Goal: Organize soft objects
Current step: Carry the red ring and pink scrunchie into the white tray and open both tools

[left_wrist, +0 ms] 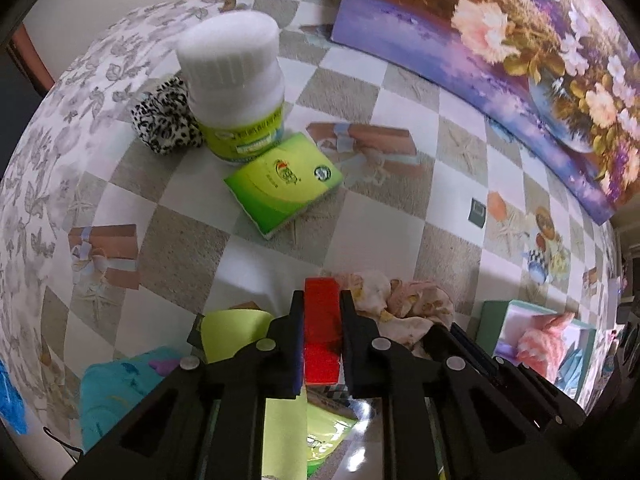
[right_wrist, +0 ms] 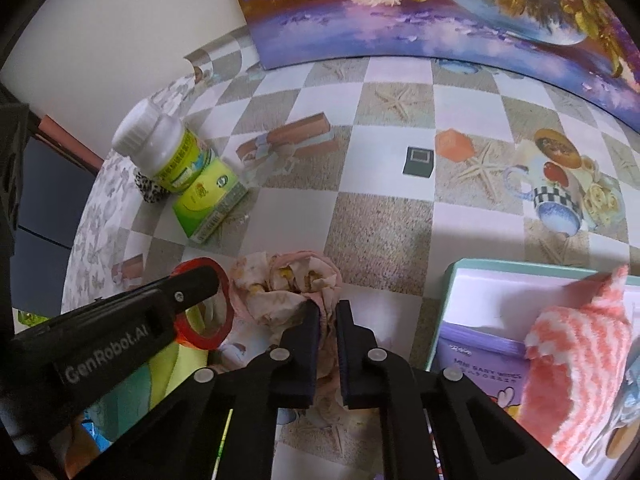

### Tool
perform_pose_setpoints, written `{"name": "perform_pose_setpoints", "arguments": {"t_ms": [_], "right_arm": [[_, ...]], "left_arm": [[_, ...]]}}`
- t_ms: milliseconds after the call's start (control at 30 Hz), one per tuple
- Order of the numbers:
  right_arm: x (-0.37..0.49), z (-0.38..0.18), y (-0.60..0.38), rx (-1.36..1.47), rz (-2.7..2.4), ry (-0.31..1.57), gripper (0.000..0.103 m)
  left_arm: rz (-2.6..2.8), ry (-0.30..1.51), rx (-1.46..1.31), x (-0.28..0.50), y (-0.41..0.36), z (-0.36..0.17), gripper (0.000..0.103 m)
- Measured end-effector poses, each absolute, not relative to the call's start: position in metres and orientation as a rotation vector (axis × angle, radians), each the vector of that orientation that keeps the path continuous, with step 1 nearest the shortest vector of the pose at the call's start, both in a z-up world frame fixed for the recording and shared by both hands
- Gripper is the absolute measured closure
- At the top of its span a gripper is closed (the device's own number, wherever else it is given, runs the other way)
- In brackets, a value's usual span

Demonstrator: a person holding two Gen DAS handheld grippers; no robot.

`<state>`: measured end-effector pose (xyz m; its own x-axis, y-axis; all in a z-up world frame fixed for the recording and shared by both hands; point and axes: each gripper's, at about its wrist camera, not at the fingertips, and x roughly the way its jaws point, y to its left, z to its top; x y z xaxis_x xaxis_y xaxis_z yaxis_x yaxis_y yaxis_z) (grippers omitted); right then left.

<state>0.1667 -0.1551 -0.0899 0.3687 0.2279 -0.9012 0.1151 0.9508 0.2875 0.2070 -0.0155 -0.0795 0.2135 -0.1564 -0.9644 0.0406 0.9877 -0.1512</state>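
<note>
Starting at the far left of the checkered tablecloth (right_wrist: 384, 224), a leopard-print soft item (left_wrist: 166, 120) sits behind a white bottle (left_wrist: 236, 92), with a green packet (left_wrist: 282, 182) just in front. The left gripper (left_wrist: 322, 300) has its jaws closed on a red tape roll (right_wrist: 204, 304). Beside it lies a crumpled pale floral cloth (right_wrist: 280, 292); the right gripper (right_wrist: 328, 312) pinches its near edge, jaws narrow. At far right, a teal-rimmed box (right_wrist: 448, 300) holds a pink striped fluffy sock (right_wrist: 576, 364).
</note>
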Motion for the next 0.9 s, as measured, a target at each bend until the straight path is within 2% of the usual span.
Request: {"name": "perform_pose_setpoints", "arguments": {"t_ms": [200, 467, 900], "right_arm": [[0.164, -0.066, -0.163, 0.351, 0.076, 1.134, 0.094], [0.145, -0.004, -0.191, 0.358, 0.025, 0.988, 0.094], [0.086, 0.068, -0.291, 0.340, -0.290, 0.837, 0.095]], "left_arm": [[-0.139, 1.280, -0.140, 0.206, -0.008, -0.050, 0.087], [-0.166, 1.157, -0.169, 0.195, -0.001, -0.001, 0.087], [-0.259, 1.060, -0.093, 0.169, -0.047, 0.037, 0.088]]}}
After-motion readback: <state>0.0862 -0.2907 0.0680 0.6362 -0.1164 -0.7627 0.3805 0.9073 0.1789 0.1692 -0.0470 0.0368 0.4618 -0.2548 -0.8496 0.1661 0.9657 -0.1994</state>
